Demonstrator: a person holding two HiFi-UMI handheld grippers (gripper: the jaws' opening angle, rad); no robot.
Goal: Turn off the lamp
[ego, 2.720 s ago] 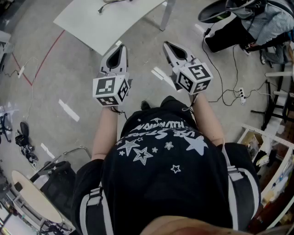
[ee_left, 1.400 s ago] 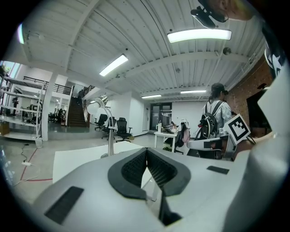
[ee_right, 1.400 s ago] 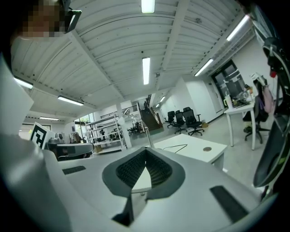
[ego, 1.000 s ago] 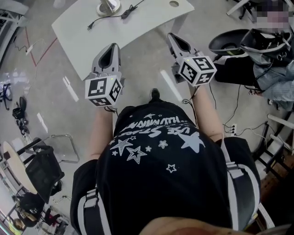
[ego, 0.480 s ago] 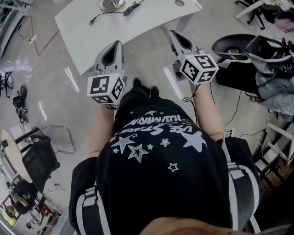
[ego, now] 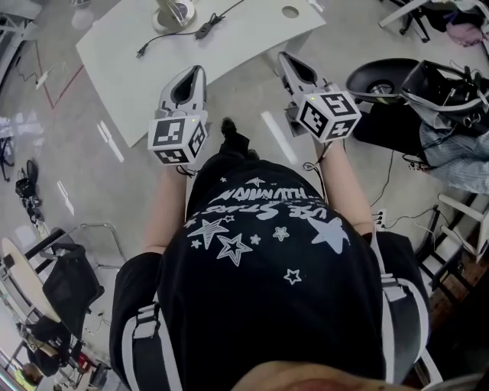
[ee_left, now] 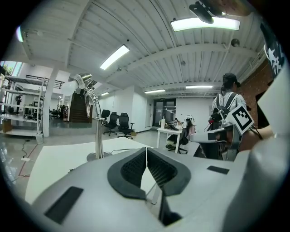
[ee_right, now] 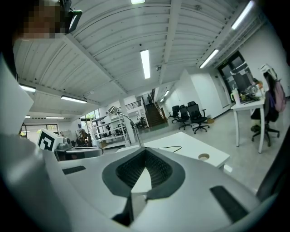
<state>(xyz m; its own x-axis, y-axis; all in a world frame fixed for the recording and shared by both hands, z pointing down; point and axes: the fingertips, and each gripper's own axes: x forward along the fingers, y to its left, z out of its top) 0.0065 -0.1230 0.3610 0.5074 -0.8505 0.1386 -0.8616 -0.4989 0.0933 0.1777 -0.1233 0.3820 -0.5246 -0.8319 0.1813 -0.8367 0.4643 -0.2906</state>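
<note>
Your lamp (ee_left: 97, 131) stands on the far part of the white desk (ego: 114, 69). In your head view only its round chrome base shows, cut by the top edge of the picture. In your left gripper view the thin chrome stem rises from that base and curves over to a head that points left. A black cord (ego: 202, 29) runs from the base toward the desk's left side, with a thicker block on it close to the base and its plug end lying on the top. A round hole (ego: 289, 11) sits near the desk's far right corner.

Your left gripper (ego: 196, 70) has its jaws brought together tip to tip with nothing between them. In the head view its tips overlap the desk's near edge, well short of the cord and the base. Your right gripper (ego: 284, 56) also has its jaws together and holds nothing. Its tips lie at the right end of that near edge, beside the corner.

The near edge runs on a slant, lower at your left and higher at your right. Between it and your feet is bare grey floor with white tape strips (ego: 275, 126). To your right stand a dark chair (ego: 382, 76) and loose floor cables (ego: 393, 172). A black chair (ego: 72, 282) stands behind you at the left.
</note>
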